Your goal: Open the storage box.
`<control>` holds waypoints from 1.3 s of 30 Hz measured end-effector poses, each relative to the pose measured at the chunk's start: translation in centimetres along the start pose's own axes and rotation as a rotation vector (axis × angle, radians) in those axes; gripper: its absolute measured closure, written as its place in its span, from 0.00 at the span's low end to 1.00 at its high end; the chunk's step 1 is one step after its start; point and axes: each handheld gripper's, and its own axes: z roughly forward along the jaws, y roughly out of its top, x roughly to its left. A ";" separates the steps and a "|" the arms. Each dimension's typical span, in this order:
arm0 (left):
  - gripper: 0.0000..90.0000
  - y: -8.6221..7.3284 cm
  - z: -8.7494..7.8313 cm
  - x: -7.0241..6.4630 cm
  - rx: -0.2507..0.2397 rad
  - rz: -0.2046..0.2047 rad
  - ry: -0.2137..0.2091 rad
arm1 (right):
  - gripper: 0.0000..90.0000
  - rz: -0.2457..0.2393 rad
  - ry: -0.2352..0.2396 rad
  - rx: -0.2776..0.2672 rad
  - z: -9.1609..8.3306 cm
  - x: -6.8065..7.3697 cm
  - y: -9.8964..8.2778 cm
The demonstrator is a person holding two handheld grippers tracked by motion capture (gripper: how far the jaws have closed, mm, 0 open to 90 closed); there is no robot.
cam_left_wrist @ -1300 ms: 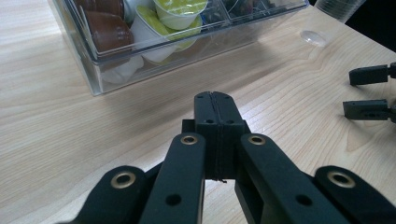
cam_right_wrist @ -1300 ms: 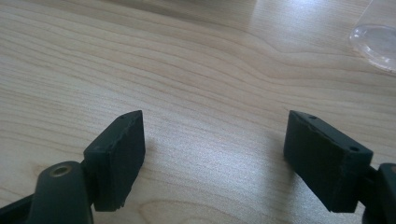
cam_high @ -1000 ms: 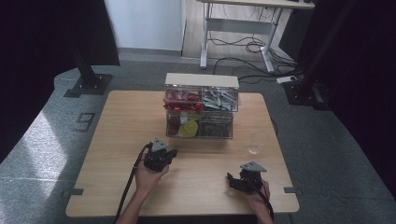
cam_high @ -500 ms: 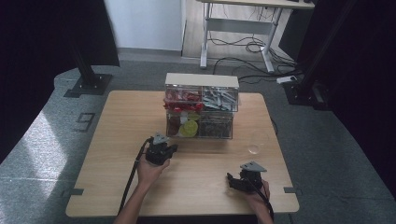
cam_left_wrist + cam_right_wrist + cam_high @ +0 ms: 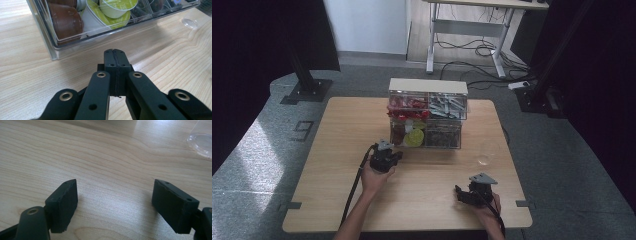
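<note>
A clear plastic organiser box (image 5: pixel 427 120) stands at the middle back of the wooden table (image 5: pixel 337 145). Its compartments hold red packets, grey sachets and coffee capsules. My left gripper (image 5: pixel 397 155) rests just in front of the box's lower left compartment, apart from it. In the left gripper view that gripper (image 5: pixel 115 53) is shut with nothing between its jaws, facing the box wall (image 5: pixel 56 43), a brown capsule (image 5: pixel 66 21) and green-lidded capsules (image 5: pixel 117 6). My right gripper (image 5: pixel 458 192) lies low near the table's front right. It (image 5: pixel 115 202) stands open over bare wood.
A small clear cup (image 5: pixel 486 154) sits on the table to the right of the box; its rim (image 5: pixel 203 143) is at the far right of the right gripper view. A desk frame with cables (image 5: pixel 472 45) stands on the floor beyond the table.
My left hand has slid forward a little, toward the front of the box. The right hand has stayed where it was.
</note>
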 end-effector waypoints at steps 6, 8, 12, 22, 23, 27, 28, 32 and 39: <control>1.00 0.2 0.7 0.4 0.010 -0.011 -0.002 | 0.23 0.000 0.000 0.000 0.0 0.0 0.0; 1.00 0.3 0.9 0.5 0.008 -0.015 0.001 | 0.23 0.000 0.000 0.000 0.0 0.0 0.0; 1.00 0.8 1.0 0.5 0.003 -0.014 0.000 | 0.23 0.000 0.000 0.000 0.0 0.0 0.0; 1.00 1.0 1.8 0.6 0.019 -0.020 0.002 | 0.23 0.000 0.000 0.000 0.0 0.0 0.0; 1.00 1.0 1.8 0.6 0.017 -0.023 0.003 | 0.23 0.000 0.000 0.000 0.0 0.0 0.0; 1.00 1.1 1.7 0.8 0.021 -0.027 0.008 | 0.23 0.000 0.000 0.000 0.0 0.0 0.0; 1.00 1.1 1.7 0.9 0.025 -0.028 0.010 | 0.23 0.000 0.000 0.000 0.0 0.0 0.0; 1.00 1.1 1.7 1.0 0.025 -0.035 0.011 | 0.23 0.000 0.000 0.000 0.0 0.0 0.0; 1.00 1.2 1.5 0.9 0.026 -0.031 0.014 | 0.23 0.000 0.000 0.000 0.0 0.0 0.0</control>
